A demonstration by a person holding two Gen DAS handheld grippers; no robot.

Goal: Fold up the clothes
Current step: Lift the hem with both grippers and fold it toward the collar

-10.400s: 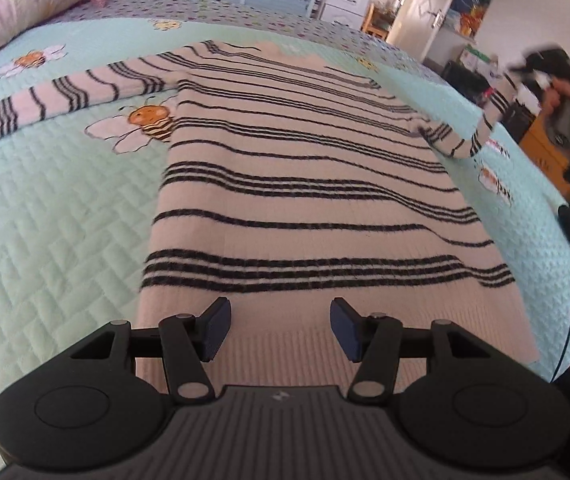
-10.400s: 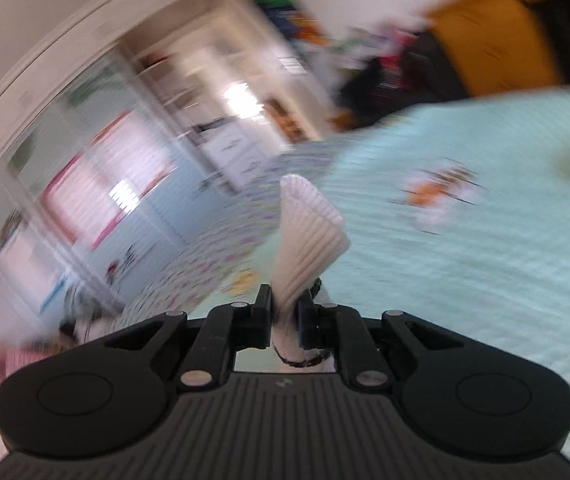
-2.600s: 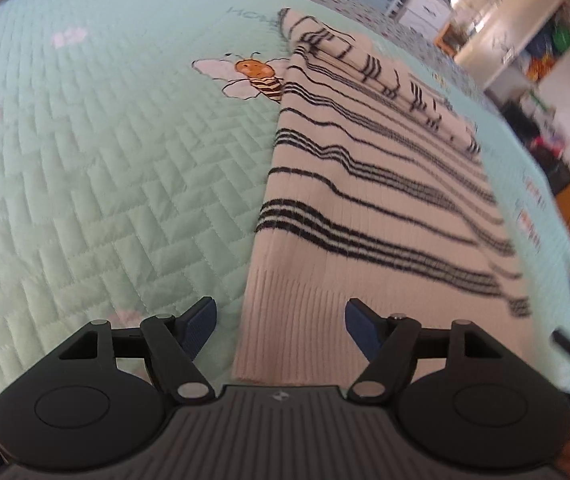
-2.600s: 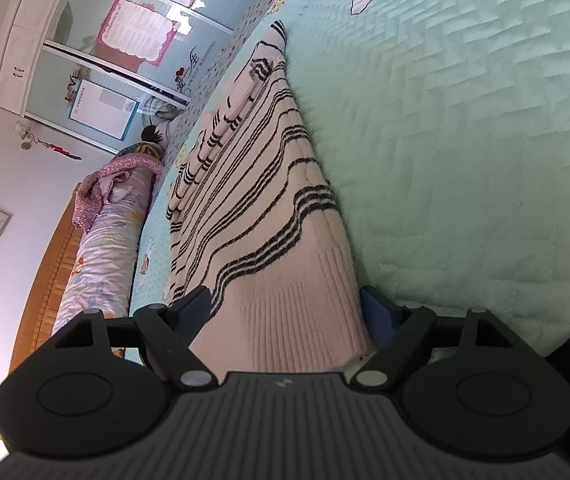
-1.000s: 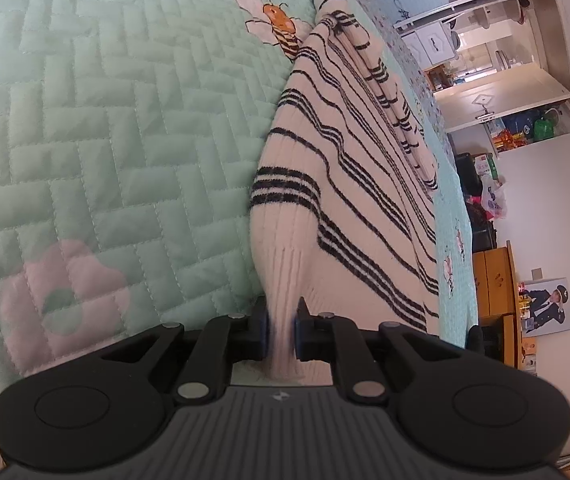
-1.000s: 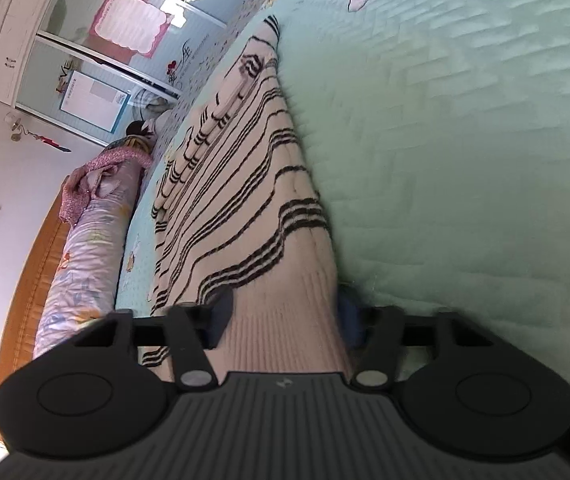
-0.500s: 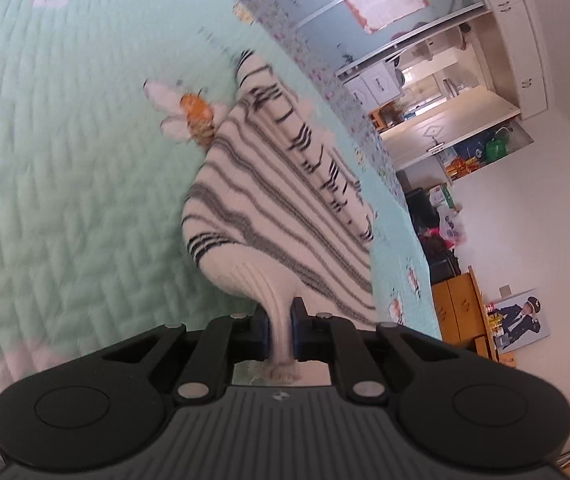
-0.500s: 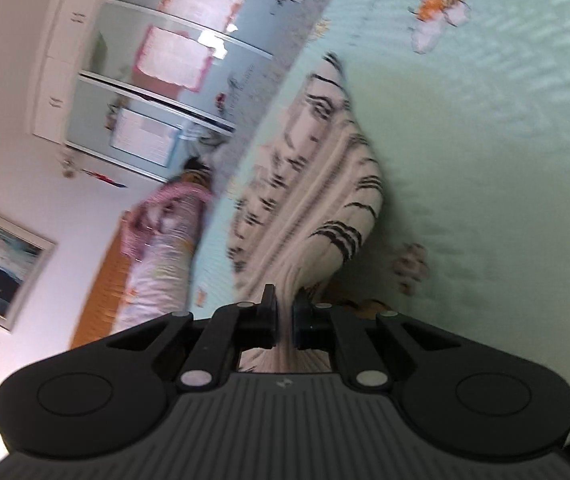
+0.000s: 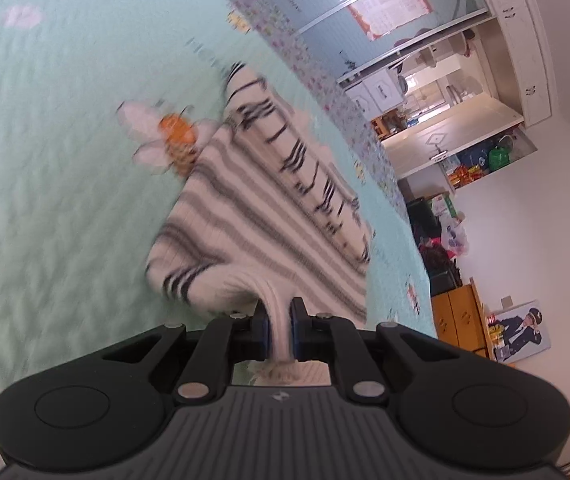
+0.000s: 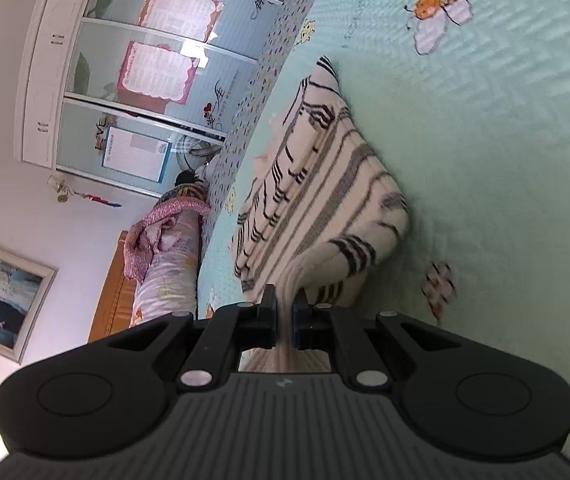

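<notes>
Striped sweater (image 9: 269,208) hem is pinched in each hand-held gripper (image 9: 279,328), lifted off the bedspread (image 9: 45,160).

Both wrist cameras look closely forward and down, sharing the striped sweater (image 9: 269,200) (image 10: 317,184).

Cream black-striped sweater (image 9: 269,208), sleeves folded in, ribbed hem lifted off the bedspread (image 9: 45,160).

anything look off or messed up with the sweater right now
Nothing stands out. The striped sweater has its sleeves laid along the body, and its ribbed hem is pinched in the left gripper and the right gripper, lifted off the green quilt. No snags or tears visible, though both views are blurred.
</notes>
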